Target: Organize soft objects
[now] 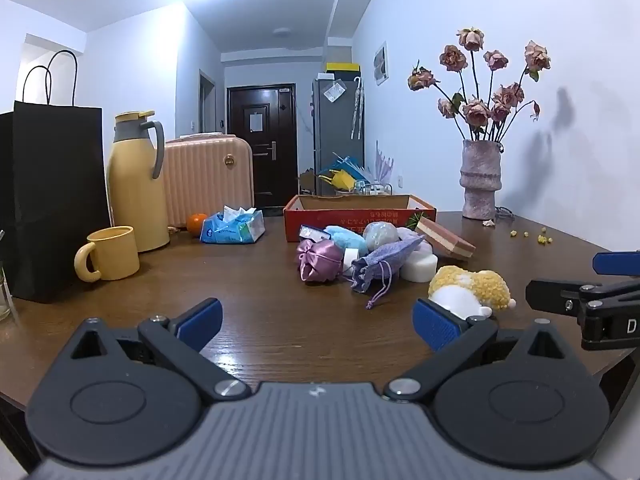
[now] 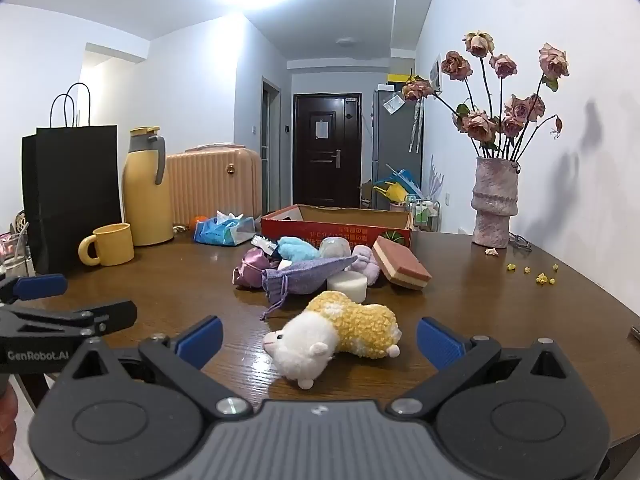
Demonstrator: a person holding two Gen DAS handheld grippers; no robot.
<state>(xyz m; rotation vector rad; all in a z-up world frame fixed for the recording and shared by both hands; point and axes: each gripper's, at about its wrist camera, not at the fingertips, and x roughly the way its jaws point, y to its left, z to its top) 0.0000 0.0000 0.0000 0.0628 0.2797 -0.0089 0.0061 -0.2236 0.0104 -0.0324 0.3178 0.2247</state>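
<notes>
A yellow and white plush hamster [image 2: 336,334] lies on the wooden table [image 2: 500,312], between the open fingers of my right gripper [image 2: 320,338]; it also shows in the left wrist view [image 1: 470,288]. Behind it is a pile of soft things: a purple drawstring pouch [image 2: 304,276], a pink satin pouch [image 1: 320,260], a blue fluffy item [image 2: 296,249], a white sponge [image 2: 349,285] and a layered sponge [image 2: 400,263]. An open red cardboard box [image 2: 336,226] stands behind the pile. My left gripper [image 1: 318,322] is open and empty over bare table.
A yellow mug [image 1: 110,254], yellow thermos [image 1: 138,180], black paper bag [image 1: 52,200], tissue pack [image 1: 234,228] and orange [image 1: 196,223] stand at the left. A vase of dried roses [image 2: 494,204] stands at the back right. Yellow crumbs [image 2: 540,276] lie near it.
</notes>
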